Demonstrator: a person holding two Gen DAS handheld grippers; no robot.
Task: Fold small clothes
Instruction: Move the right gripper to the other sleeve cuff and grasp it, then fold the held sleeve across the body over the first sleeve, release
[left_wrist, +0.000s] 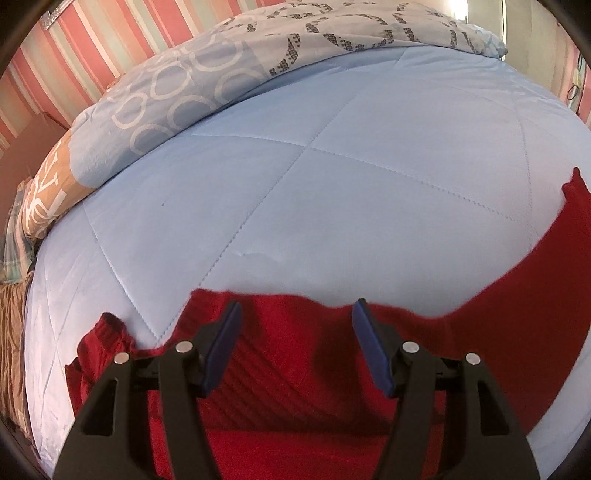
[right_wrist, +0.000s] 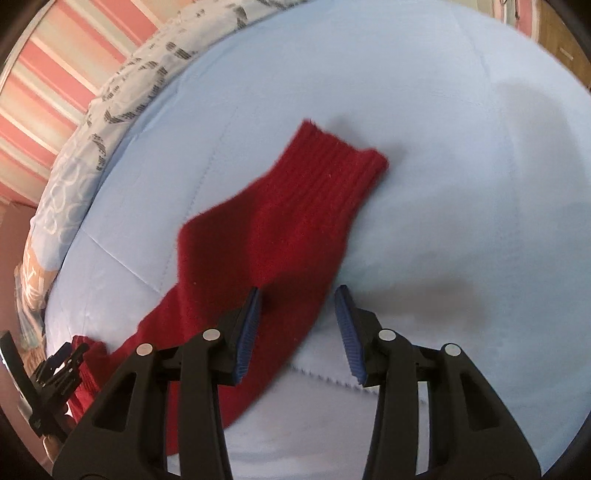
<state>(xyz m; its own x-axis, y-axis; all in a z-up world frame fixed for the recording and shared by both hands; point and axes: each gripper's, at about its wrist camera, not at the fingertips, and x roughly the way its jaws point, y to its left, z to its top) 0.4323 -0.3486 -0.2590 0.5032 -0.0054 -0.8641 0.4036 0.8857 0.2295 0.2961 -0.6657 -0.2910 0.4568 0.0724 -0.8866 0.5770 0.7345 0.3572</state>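
Black two-finger tongs with blue pads, the left gripper (left_wrist: 295, 347), hang parted and empty just above the red knitted sweater (left_wrist: 295, 387), which lies spread flat on the pale blue quilted bedspread (left_wrist: 295, 203); it looks soft, light and floppy, likely to sag from any single pinch. From the right wrist, the right gripper (right_wrist: 299, 332) stands narrower with nothing clamped, straddling the edge of the sleeve whose ribbed cuff (right_wrist: 332, 162) looks the firmest place to grip.

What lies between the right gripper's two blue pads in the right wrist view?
Between the right gripper pads lies the red sweater's sleeve edge, with bare blue quilt beside it; neither pad presses it.
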